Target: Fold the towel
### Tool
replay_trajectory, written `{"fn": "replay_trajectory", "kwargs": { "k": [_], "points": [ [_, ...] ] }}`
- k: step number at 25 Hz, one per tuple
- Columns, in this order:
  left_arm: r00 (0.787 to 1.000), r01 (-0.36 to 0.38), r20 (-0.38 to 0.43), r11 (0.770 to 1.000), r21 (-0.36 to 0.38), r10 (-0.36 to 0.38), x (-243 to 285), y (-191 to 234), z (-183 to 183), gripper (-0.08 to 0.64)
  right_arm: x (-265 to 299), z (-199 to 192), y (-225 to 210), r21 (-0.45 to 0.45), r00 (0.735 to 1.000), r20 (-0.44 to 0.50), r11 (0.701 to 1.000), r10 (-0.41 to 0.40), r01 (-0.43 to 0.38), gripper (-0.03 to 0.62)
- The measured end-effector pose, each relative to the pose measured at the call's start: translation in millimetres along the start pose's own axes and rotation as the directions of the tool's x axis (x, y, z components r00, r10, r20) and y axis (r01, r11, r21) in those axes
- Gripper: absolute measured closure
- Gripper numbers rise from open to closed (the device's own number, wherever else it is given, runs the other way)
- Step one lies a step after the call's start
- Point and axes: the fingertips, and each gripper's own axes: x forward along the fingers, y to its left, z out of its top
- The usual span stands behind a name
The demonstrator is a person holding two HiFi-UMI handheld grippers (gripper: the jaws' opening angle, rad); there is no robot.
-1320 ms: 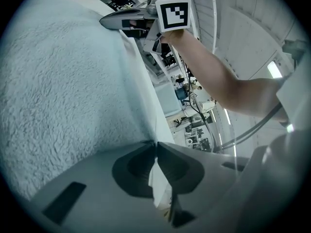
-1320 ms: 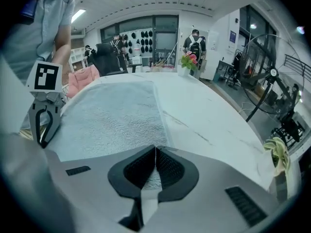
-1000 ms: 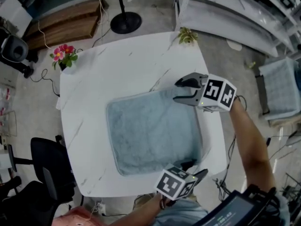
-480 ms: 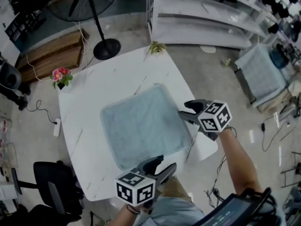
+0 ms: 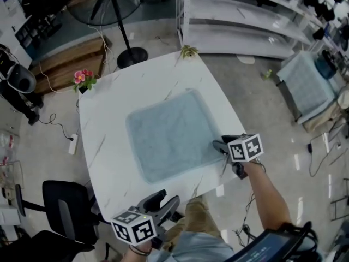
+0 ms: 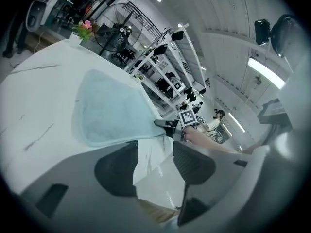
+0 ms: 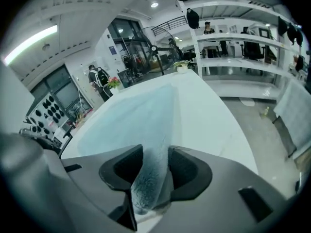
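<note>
Right tool [image 7: 154,171] astride towel [image 5: 169,132] corner, flowers [image 5: 84,76] far

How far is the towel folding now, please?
Done: nothing folded; the towel lies flat on the table. In hand: its near right corner sits between the right gripper's open jaws; the left gripper hangs open, empty, off the table. Left: grip, then every fold.

head view looks steeply down; both gripper views skim the same table [image 5: 109,124].
</note>
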Motion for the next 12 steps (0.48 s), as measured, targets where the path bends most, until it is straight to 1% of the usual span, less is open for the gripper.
{"fn": "replay_trajectory", "kwargs": {
  "k": [2, 3, 4, 6, 7, 9, 10, 12],
  "points": [
    [1.0, -0.003, 0.023, 1.0, -0.01, 0.003, -8.6, 3.7, -3.6, 0.333, 4.9, -0.7, 0.0, 0.058, 1.0, -0.002, 0.998, 0.003, -0.003, 0.498],
    [0.999, -0.006, 0.036, 1.0, -0.014, 0.007, -13.6, 4.8, -3.8, 0.334, 5.8, 1.0, 0.4, 0.08, 1.0, 0.002, 0.997, 0.004, -0.005, 0.531],
    [0.999, -0.012, 0.05, 1.0, -0.016, 0.012, -19.1, 5.4, -2.8, 0.334, 4.6, 5.3, 1.6, 0.089, 1.0, 0.015, 0.996, 0.001, -0.002, 0.54],
    [0.996, -0.028, 0.08, 0.999, -0.021, 0.03, -32.0, 6.3, 2.9, 0.334, -4.2, 22.4, 9.3, 0.062, 0.998, 0.058, 0.998, -0.016, 0.013, 0.545],
    [0.995, -0.034, 0.098, 0.999, -0.025, 0.037, -38.9, 7.4, 6.6, 0.334, -9.8, 34.0, 16.9, 0.026, 0.997, 0.078, 0.999, -0.024, 0.022, 0.545],
    [0.989, -0.038, 0.141, 0.999, -0.033, 0.042, -53.2, 11.7, 12.9, 0.336, -18.0, 58.4, 39.6, -0.078, 0.994, 0.101, 0.996, -0.032, 0.04, 0.545],
    [0.986, -0.037, 0.164, 0.999, -0.038, 0.043, -60.2, 14.1, 15.4, 0.337, -20.0, 70.4, 53.9, -0.143, 0.994, 0.105, 0.989, -0.034, 0.049, 0.545],
    [0.977, -0.037, 0.206, 0.998, -0.048, 0.046, -73.7, 16.4, 20.0, 0.338, -20.3, 92.4, 87.5, -0.282, 0.994, 0.105, 0.958, -0.03, 0.059, 0.545]
  ]
}}
